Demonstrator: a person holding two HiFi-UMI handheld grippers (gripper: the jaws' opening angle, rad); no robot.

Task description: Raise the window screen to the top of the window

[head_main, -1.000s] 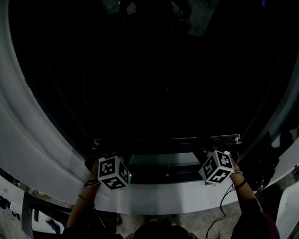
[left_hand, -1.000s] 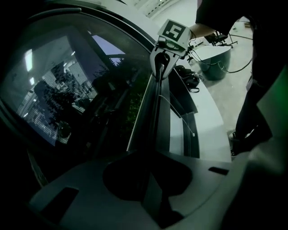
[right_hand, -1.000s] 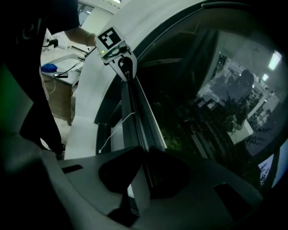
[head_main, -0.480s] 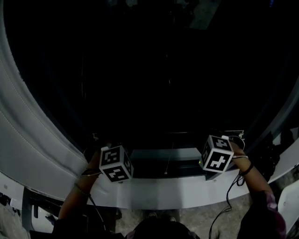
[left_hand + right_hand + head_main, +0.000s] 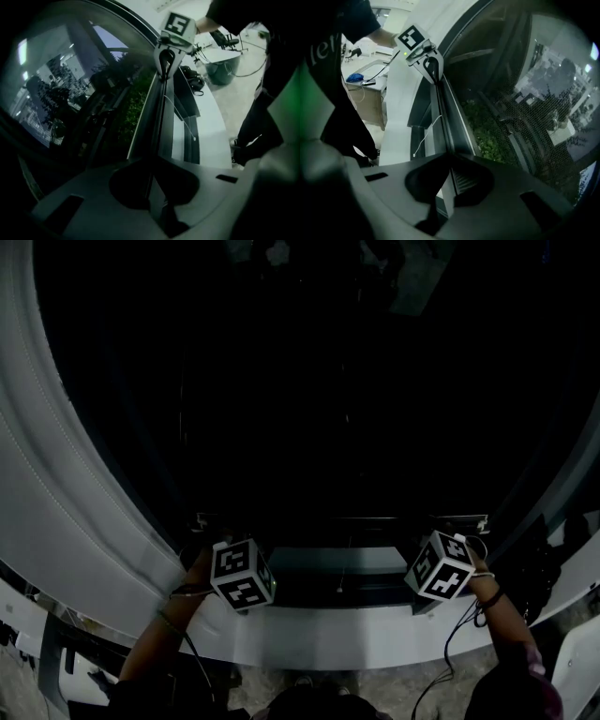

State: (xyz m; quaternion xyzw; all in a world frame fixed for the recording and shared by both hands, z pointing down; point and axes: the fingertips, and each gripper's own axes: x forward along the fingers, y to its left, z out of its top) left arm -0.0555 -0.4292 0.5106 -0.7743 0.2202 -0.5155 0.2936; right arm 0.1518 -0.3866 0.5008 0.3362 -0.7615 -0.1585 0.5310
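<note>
The window screen's dark bottom bar [image 5: 342,519] runs level low in the window, with the dark mesh [image 5: 337,399] above it. My left gripper [image 5: 208,549] is shut on the bar's left end and my right gripper [image 5: 461,542] on its right end. In the left gripper view the bar [image 5: 161,117] runs from my shut left gripper [image 5: 152,176] away to the right gripper [image 5: 165,61]. The right gripper view mirrors this: the bar [image 5: 443,122] lies between the shut right gripper [image 5: 445,168] and the far left gripper [image 5: 431,65], mesh [image 5: 525,122] beside it.
A white sill [image 5: 309,638] lies below the bar, and the white window frame [image 5: 66,512] curves up on the left. A thin white pull cord [image 5: 339,589] hangs from the bar's middle. A dark bag [image 5: 534,568] sits at the right.
Both grippers and the bar rose a little in the head view, the right end more, then settled back slightly. Both grippers kept their hold.
</note>
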